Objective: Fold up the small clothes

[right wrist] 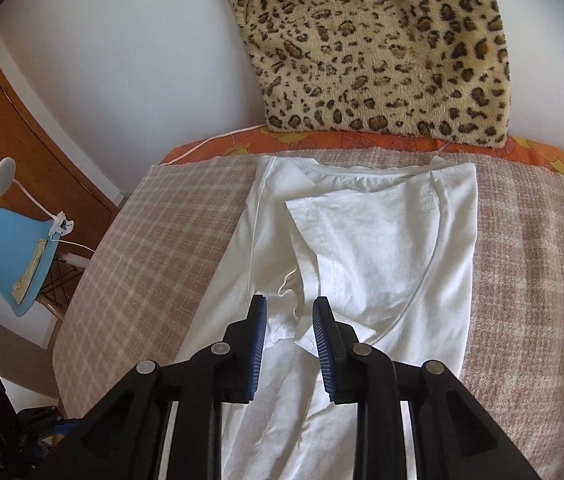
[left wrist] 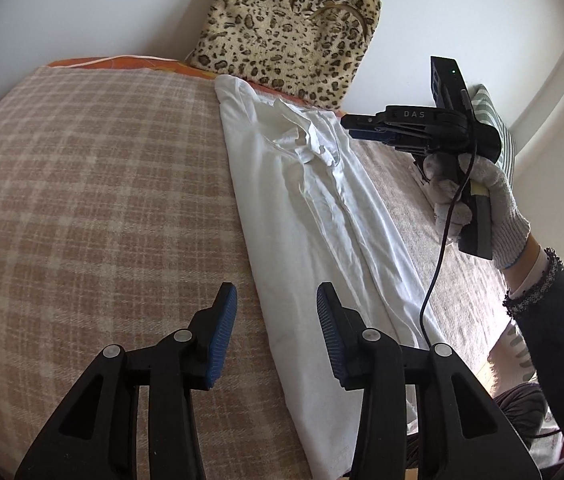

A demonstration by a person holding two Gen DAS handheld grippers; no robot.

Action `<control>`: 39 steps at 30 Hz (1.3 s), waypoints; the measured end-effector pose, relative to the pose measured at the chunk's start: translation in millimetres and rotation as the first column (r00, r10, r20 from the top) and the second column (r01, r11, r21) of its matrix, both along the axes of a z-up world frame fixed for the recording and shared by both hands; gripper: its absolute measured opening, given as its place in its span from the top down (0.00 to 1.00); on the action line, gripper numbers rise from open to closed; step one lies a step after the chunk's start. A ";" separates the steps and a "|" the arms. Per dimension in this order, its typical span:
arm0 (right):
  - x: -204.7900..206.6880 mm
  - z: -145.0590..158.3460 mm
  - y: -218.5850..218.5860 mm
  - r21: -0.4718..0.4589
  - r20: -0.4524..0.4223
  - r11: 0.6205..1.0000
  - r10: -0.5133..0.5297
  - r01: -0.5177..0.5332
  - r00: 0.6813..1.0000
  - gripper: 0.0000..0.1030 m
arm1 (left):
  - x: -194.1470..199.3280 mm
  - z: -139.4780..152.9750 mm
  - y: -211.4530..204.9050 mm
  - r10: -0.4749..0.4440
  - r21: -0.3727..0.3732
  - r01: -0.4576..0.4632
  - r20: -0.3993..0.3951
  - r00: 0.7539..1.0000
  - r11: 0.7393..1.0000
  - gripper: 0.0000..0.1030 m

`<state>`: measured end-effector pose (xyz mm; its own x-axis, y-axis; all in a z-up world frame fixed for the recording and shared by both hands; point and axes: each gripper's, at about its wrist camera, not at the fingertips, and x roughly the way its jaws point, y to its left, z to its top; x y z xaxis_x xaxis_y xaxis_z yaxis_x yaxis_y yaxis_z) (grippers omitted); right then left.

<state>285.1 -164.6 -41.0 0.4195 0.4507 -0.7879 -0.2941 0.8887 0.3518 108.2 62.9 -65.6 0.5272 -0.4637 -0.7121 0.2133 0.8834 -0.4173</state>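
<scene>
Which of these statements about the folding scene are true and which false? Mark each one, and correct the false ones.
1. The white T-shirt lies on a checked blanket. True.
2. The left gripper is clamped on the shirt's hem. False: its jaws stand apart with nothing between them, above the shirt's edge.
3. A leopard-print cushion leans against the wall behind the shirt. True.
4. The shirt is spread fully flat with both sleeves out. False: its sides are already folded inward into a long narrow strip.
5. The hand holding the right gripper is bare. False: the hand wears a light knitted glove.
</scene>
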 end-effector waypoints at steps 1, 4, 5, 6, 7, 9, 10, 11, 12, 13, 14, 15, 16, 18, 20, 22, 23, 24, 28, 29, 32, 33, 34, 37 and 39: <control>-8.9 5.8 -7.7 0.012 0.005 1.000 -0.013 0.013 1.000 0.71 | -2.8 -0.3 0.2 -0.001 -0.001 0.001 -0.003 1.000 1.000 0.61; -43.1 20.9 -31.8 0.056 0.004 0.997 -0.047 0.047 0.999 0.70 | -12.6 -2.2 -2.3 -0.025 -0.012 0.025 -0.015 1.000 1.000 0.61; -56.5 24.7 -38.5 0.065 0.003 0.997 -0.053 0.052 0.999 0.70 | -16.2 -2.8 -5.2 -0.041 -0.012 0.041 -0.017 0.999 0.999 0.61; -71.8 29.0 -44.4 0.068 0.003 0.996 -0.055 0.055 0.998 0.70 | -20.0 -2.7 -8.7 -0.057 -0.011 0.057 -0.017 0.998 0.998 0.61; -87.7 32.8 -49.8 0.072 0.008 0.996 -0.050 0.050 0.999 0.70 | -23.6 -2.8 -12.4 -0.071 -0.009 0.071 -0.015 0.997 0.997 0.61; -120.4 39.5 -54.2 0.065 0.015 0.997 -0.035 0.034 0.999 0.70 | -30.1 -3.3 -20.7 -0.101 -0.003 0.101 -0.014 0.995 0.995 0.61; -138.5 42.1 -54.1 0.062 0.015 0.998 -0.023 0.022 1.000 0.70 | -32.7 -3.6 -25.1 -0.115 0.000 0.115 -0.013 0.993 0.993 0.61; -154.6 43.1 -52.3 0.059 0.010 0.998 -0.007 0.006 1.000 0.70 | -34.9 -4.2 -29.2 -0.128 0.004 0.129 -0.015 0.992 0.992 0.61; -172.2 43.6 -50.5 0.053 0.007 0.999 0.010 -0.010 1.000 0.70 | -37.0 -5.2 -33.5 -0.142 0.008 0.142 -0.019 0.990 0.990 0.61; -187.7 43.7 -47.1 0.049 0.004 0.998 0.026 -0.026 1.000 0.70 | -38.9 -6.5 -37.3 -0.154 0.011 0.154 -0.025 0.988 0.988 0.61; -203.1 40.8 -43.8 0.044 -0.006 0.998 0.045 -0.045 0.999 0.70 | -40.8 -8.0 -40.3 -0.163 0.013 0.163 -0.031 0.986 0.986 0.61; -216.3 38.4 -37.8 0.031 -0.017 0.997 0.066 -0.066 0.998 0.69 | -41.6 -9.8 -43.0 -0.167 0.015 0.168 -0.040 0.985 0.986 0.61; -232.4 35.5 -31.5 0.006 -0.018 0.996 0.089 -0.089 0.996 0.69 | -42.8 -11.3 -44.8 -0.169 0.013 0.170 -0.047 0.985 0.985 0.61; -254.2 27.2 -13.8 -0.056 -0.022 0.989 0.139 -0.140 0.990 0.67 | -44.0 -13.9 -46.7 -0.170 0.010 0.171 -0.058 0.984 0.985 0.61; -272.0 15.5 2.2 -0.119 -0.019 0.977 0.176 -0.177 0.984 0.67 | -43.5 -16.5 -47.6 -0.171 0.010 0.172 -0.069 0.983 0.985 0.61; -283.3 1.6 13.0 -0.165 -0.028 0.968 0.189 -0.191 0.982 0.66 | -44.0 -18.9 -45.8 -0.154 0.006 0.155 -0.078 0.985 0.988 0.61; -287.1 -4.8 16.8 -0.181 -0.032 0.963 0.194 -0.197 0.980 0.65 | -44.7 -20.2 -44.6 -0.151 -0.002 0.152 -0.084 0.985 0.988 0.61; -289.7 -10.5 20.2 -0.197 -0.038 0.959 0.201 -0.204 0.979 0.64 | -46.1 -21.8 -43.8 -0.150 -0.004 0.150 -0.090 0.985 0.989 0.61; -293.5 -25.6 27.9 -0.290 -0.042 0.933 0.210 -0.213 0.977 0.64 | -53.5 -29.6 -42.3 -0.145 0.013 0.148 -0.107 0.984 0.989 0.61; -294.3 -26.1 30.3 -0.322 -0.035 0.923 0.209 -0.209 0.977 0.64 | -54.7 -31.4 -41.9 -0.145 0.016 0.148 -0.113 0.983 0.989 0.61; -295.8 -26.1 33.2 -0.360 -0.022 0.909 0.219 -0.212 0.975 0.81 | -58.0 -33.3 -39.4 -0.147 0.022 0.150 -0.119 0.982 0.988 0.61; -294.6 -26.3 33.1 -0.360 -0.018 0.909 0.220 -0.212 0.975 0.88 | -58.7 -33.1 -38.7 -0.147 0.026 0.151 -0.117 0.982 0.988 0.61; -295.4 -25.6 32.9 -0.360 -0.010 0.909 0.220 -0.209 0.975 0.98 | -59.0 -32.8 -37.7 -0.145 0.028 0.149 -0.116 0.983 0.988 0.61; -296.7 -20.2 30.4 -0.297 -0.010 0.927 0.237 -0.229 0.971 1.00 | -58.3 -32.7 -32.6 -0.131 0.021 0.135 -0.120 0.984 0.991 0.61; -298.1 -17.3 31.8 -0.279 -0.015 0.927 0.257 -0.251 0.966 1.00 | -57.9 -33.7 -29.1 -0.120 0.018 0.123 -0.123 0.985 0.992 0.61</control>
